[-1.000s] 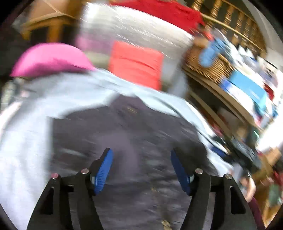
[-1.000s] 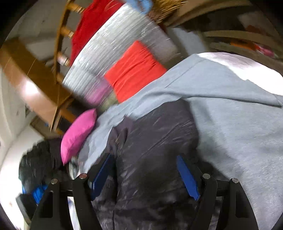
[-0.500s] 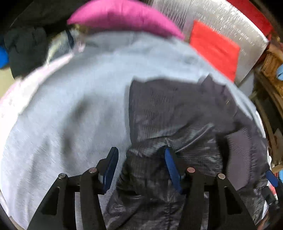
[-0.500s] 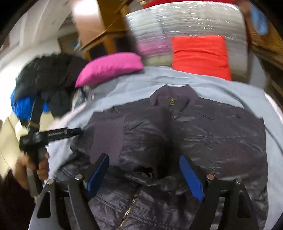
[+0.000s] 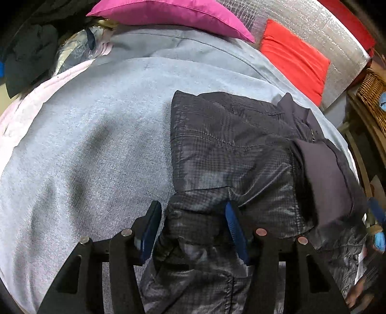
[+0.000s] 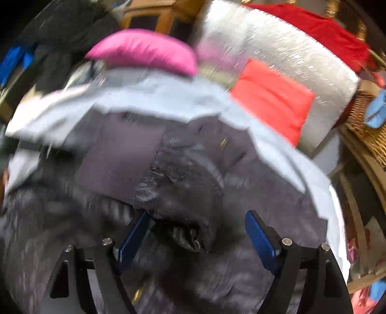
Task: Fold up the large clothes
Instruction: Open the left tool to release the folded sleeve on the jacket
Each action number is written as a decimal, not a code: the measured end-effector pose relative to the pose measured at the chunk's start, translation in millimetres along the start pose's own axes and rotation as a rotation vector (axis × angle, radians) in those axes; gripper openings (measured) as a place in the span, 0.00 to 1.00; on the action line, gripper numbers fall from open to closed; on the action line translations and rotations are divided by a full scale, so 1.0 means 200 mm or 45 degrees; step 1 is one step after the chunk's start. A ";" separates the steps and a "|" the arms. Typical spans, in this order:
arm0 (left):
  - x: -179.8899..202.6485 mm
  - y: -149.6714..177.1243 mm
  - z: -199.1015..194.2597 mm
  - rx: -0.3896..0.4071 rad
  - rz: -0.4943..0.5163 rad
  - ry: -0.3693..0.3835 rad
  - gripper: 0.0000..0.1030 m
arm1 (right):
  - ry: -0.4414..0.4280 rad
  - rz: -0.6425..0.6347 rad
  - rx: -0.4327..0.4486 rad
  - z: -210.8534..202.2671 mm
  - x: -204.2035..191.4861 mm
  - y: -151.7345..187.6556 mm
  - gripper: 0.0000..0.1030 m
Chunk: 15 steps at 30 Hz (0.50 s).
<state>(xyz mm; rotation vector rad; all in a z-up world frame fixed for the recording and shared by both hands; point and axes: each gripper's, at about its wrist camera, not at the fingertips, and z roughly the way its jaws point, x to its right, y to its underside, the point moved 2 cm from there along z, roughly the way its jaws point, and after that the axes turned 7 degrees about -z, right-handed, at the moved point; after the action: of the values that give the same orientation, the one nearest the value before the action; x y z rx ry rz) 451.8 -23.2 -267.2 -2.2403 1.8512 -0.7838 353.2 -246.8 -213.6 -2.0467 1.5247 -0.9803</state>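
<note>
A dark grey puffer jacket point(image 5: 231, 149) lies on a light grey blanket point(image 5: 91, 135), collar toward the far right, one sleeve folded across its chest. My left gripper point(image 5: 193, 219) is open with its blue pads point(image 5: 152, 229) on either side of the jacket's left lower edge, low over the fabric. In the blurred right wrist view the jacket point(image 6: 183, 174) fills the middle. My right gripper point(image 6: 200, 231) is open wide around a raised fold of the jacket.
A pink pillow point(image 5: 173, 14), a red cushion point(image 5: 294, 58) and a silver quilted bundle point(image 5: 320, 26) lie at the far end. Dark clothes point(image 5: 29, 55) are piled at the left. A wicker basket point(image 5: 374, 96) and wooden shelving stand at the right.
The left gripper has settled lower over the jacket's left edge. The right gripper has swung down and closer over the jacket's middle, still moving, with a fold now between its fingers.
</note>
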 end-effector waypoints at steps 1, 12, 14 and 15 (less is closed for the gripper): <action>-0.01 0.00 0.00 -0.003 -0.001 0.003 0.55 | -0.037 0.225 0.030 -0.01 0.14 -0.01 0.81; -0.05 -0.01 -0.13 0.068 -0.012 -0.018 0.55 | -0.353 0.597 0.013 -0.10 0.36 0.19 0.83; -0.06 -0.02 -0.17 0.116 -0.007 -0.046 0.55 | -0.363 0.419 0.016 -0.11 0.22 0.10 0.83; -0.06 -0.02 -0.18 0.125 -0.002 -0.067 0.55 | -0.370 0.353 0.016 -0.10 0.16 0.06 0.83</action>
<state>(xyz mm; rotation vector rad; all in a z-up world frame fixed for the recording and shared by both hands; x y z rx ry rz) 436.6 -2.4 -239.2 -2.1814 1.7486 -0.7902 334.6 -279.6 -198.7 -1.8115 1.5816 -0.5595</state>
